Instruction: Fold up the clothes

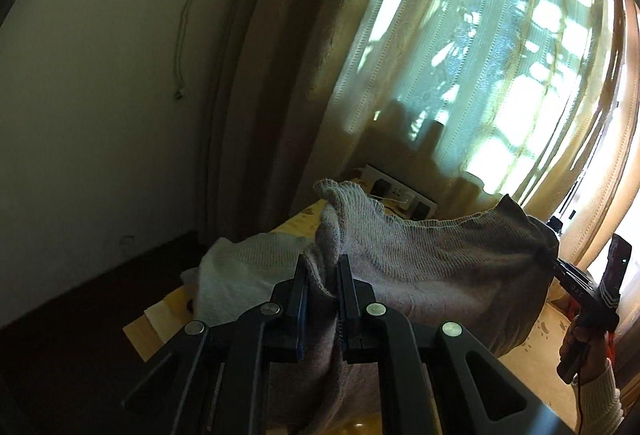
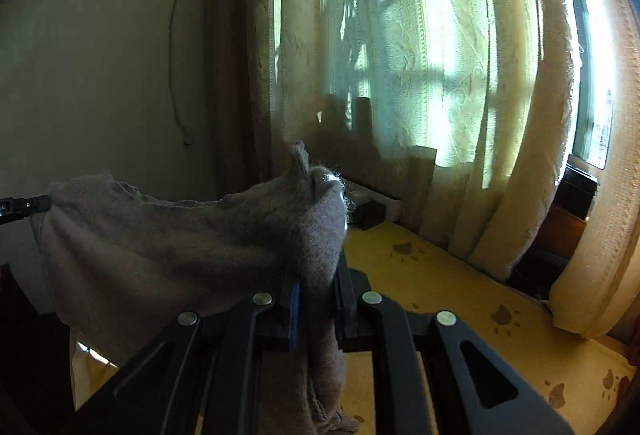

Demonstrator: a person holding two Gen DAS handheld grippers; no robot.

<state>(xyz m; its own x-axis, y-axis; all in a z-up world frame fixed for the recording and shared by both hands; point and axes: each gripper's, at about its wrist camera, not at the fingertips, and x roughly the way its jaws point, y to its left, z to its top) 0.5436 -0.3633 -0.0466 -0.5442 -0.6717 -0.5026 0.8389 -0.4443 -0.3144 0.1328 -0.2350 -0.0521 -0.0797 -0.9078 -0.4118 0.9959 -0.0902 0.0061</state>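
Sunlit curtains (image 2: 400, 75) back the yellow surface (image 2: 460, 295) where each hand-held gripper, left (image 1: 324, 275) and right (image 2: 316, 275), pinches the soft, limp knit sweater (image 1: 440, 267) at a top corner.

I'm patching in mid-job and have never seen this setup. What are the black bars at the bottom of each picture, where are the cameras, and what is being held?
The black bars are two hand-held grippers; a person carries one in each hand. Each picture comes from a camera on one gripper, looking forward along its jaws. In the left view, the left gripper is shut on a bunched corner of a grey knitted sweater; the right gripper shows at the far side, pinching the other end. In the right view the same holds, mirrored. The sweater hangs stretched between them above a yellow cloth with paw prints. A lighter garment lies below. Behind is a curtain.
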